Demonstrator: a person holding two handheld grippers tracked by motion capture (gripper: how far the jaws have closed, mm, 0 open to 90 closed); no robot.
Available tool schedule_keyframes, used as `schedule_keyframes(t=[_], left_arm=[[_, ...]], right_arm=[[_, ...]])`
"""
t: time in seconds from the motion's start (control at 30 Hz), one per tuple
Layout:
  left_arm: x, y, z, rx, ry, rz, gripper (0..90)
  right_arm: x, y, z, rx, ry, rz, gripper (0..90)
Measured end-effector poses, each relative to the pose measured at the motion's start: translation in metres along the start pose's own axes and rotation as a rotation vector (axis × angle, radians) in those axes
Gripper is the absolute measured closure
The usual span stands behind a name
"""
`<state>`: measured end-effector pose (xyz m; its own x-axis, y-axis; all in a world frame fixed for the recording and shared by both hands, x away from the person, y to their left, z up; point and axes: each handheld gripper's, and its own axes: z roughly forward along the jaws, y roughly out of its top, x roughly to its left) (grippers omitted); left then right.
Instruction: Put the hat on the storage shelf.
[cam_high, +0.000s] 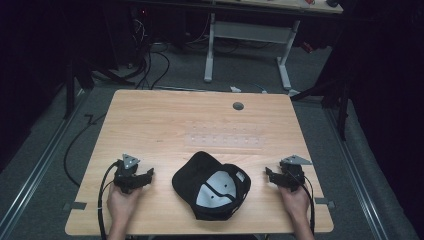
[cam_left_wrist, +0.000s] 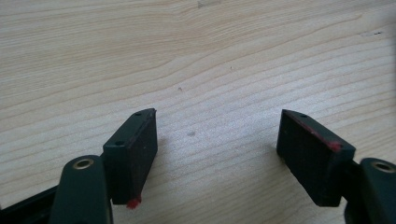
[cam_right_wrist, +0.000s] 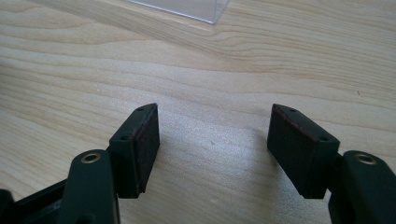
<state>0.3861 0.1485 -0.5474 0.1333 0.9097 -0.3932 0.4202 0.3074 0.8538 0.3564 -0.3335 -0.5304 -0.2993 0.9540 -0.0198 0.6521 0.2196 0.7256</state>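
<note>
A black fabric baseball cap (cam_high: 212, 185) lies upside down, its grey lining up, on the light wooden desk (cam_high: 200, 120) at the 6 o'clock edge in the high view. The left hand-held gripper (cam_high: 149, 175) rests on the desk at the cap's 9 o'clock, jaws wide, nothing between them. The right hand-held gripper (cam_high: 268, 175) rests at the cap's 3 o'clock, jaws wide and empty. Both stand apart from the cap. A clear plastic strip (cam_high: 225, 140) lies at the cap's 12 o'clock.

Open left gripper (cam_left_wrist: 217, 140) over table (cam_left_wrist: 196, 56)
</note>
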Motion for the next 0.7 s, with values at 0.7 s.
schedule_keyframes(t=[0.7], left_arm=[[0.0003, 0.0001, -0.0002, -0.002, 0.0, -0.003, 29.3]], right_arm=[[-0.0023, -0.0004, -0.001, -0.009, 0.015, 0.022, 41.1]])
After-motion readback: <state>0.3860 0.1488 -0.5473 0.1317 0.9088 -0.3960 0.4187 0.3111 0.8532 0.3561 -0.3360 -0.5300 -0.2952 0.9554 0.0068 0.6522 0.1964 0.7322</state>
